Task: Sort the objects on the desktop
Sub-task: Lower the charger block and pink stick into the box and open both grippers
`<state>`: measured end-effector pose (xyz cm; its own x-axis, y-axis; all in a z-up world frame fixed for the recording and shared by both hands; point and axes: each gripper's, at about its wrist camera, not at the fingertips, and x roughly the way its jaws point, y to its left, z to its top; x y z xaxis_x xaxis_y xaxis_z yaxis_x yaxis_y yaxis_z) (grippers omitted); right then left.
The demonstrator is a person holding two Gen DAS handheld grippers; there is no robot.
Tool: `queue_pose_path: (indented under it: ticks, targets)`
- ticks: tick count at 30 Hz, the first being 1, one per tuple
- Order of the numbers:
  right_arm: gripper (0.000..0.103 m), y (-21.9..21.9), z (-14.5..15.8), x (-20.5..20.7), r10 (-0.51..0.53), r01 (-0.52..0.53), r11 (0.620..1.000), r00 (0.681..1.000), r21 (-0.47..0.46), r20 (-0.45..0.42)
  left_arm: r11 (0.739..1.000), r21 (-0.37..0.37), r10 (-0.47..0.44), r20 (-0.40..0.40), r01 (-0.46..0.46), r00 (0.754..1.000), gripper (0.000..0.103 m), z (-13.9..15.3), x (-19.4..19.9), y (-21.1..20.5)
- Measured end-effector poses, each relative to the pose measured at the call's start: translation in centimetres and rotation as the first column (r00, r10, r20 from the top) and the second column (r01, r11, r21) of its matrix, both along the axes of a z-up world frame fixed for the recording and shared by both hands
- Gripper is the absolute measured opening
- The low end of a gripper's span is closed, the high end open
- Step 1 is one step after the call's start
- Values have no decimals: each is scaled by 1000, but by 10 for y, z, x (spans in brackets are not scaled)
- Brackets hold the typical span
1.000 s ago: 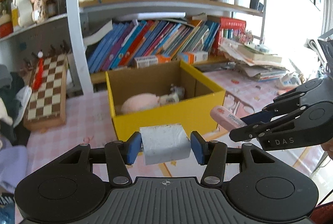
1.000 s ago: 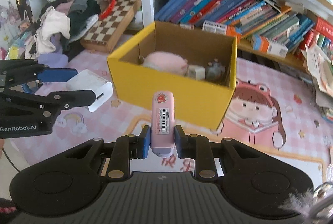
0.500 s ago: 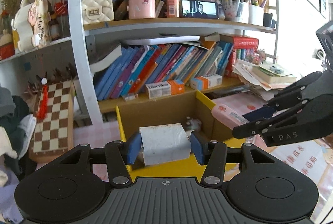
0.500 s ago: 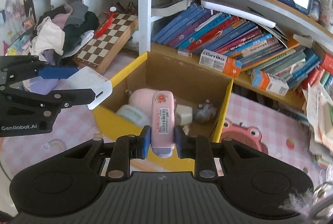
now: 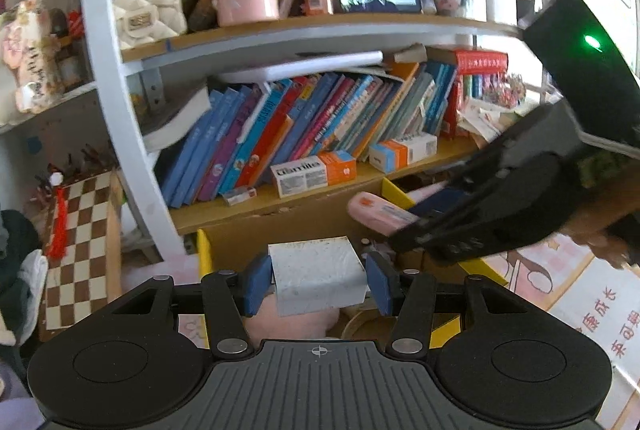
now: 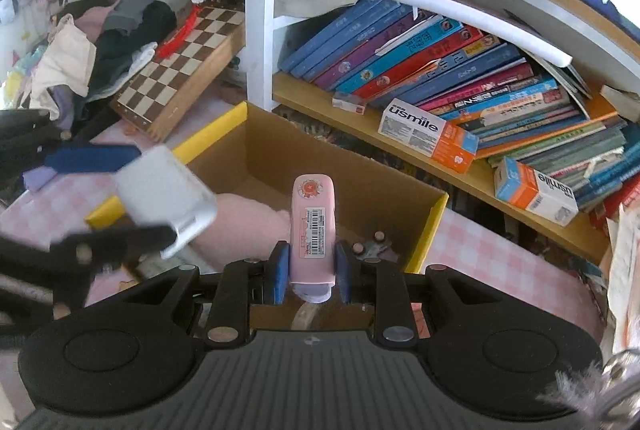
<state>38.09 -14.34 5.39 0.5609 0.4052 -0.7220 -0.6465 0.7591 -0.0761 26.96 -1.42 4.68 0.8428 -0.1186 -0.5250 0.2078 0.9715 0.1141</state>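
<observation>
Much of the yellow box (image 6: 224,140) is hidden under the two gripper bodies; in the left wrist view only its corners and brown inner wall show. Inside it lies a soft pink thing (image 6: 244,222), partly covered, and a small grey object (image 6: 374,246) too cut off to name. The left gripper reads blurred in the right wrist view.

The left gripper (image 5: 318,280) has its blue pads clamped on the sides of a white block (image 5: 318,278), a charger-like cube with a speckled face, held above the box's opening. The right gripper (image 6: 310,268) is closed tightly on a slim pink case (image 6: 313,226) with a barcode sticker, standing upright between the fingers – also over the box, above its cardboard floor. The two held things sit near each other but apart.

Behind the box a shelf (image 6: 460,174) carries slanted books (image 6: 420,62) and orange-and-white usmile cartons (image 6: 428,134). A chessboard (image 6: 180,70) leans beside a heap of clothes (image 6: 100,30) – both to the left. The pink checked tablecloth (image 6: 500,250) surrounds the box.
</observation>
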Motion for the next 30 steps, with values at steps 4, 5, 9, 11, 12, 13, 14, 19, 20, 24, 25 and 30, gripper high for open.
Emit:
queue_pose_path:
  ticks: [4, 5, 9, 11, 12, 13, 14, 19, 20, 24, 25, 30]
  targets:
    - [23, 3, -5, 22, 15, -14, 999, 999, 32, -36, 999, 36, -17, -26, 18, 1000, 51, -11, 13, -13]
    - [23, 4, -6, 26, 22, -20, 999, 999, 41, -46, 999, 47, -22, -30, 24, 999, 51, -14, 15, -16]
    - [23, 14, -16, 42, 57, -55, 998, 996, 28, -69, 997, 72, -37, -62, 41, 997, 51, -24, 27, -26]
    - [23, 18, -23, 50, 68, -66, 998, 994, 17, -87, 996, 75, -38, -86, 44, 996, 51, -30, 34, -30]
    - [23, 20, -27, 54, 73, -73, 997, 993, 10, -95, 996, 74, -38, -100, 46, 994, 51, -33, 37, -31]
    - [23, 23, -32, 57, 80, -80, 997, 992, 1, -102, 996, 73, -39, -114, 47, 993, 51, -36, 40, -33]
    - [23, 24, -36, 61, 87, -88, 996, 990, -8, -108, 996, 73, -39, -127, 49, 991, 51, -40, 42, -34]
    - [23, 33, -53, 73, 121, -128, 990, 984, -51, -131, 996, 67, -45, -190, 59, 981, 51, -55, 50, -39]
    - [23, 34, -56, 76, 124, -133, 989, 983, -59, -135, 996, 66, -45, -201, 60, 979, 51, -57, 51, -39]
    - [23, 40, -67, 83, 138, -153, 984, 978, -88, -156, 998, 40, -41, -226, 52, 973, 51, -62, 57, -38]
    - [23, 42, -69, 85, 142, -158, 983, 977, -94, -162, 998, 36, -42, -228, 52, 973, 51, -63, 58, -38]
    - [23, 50, -80, 90, 144, -169, 979, 969, -112, -201, 999, -14, -45, -253, 43, 966, 51, -65, 59, -33]
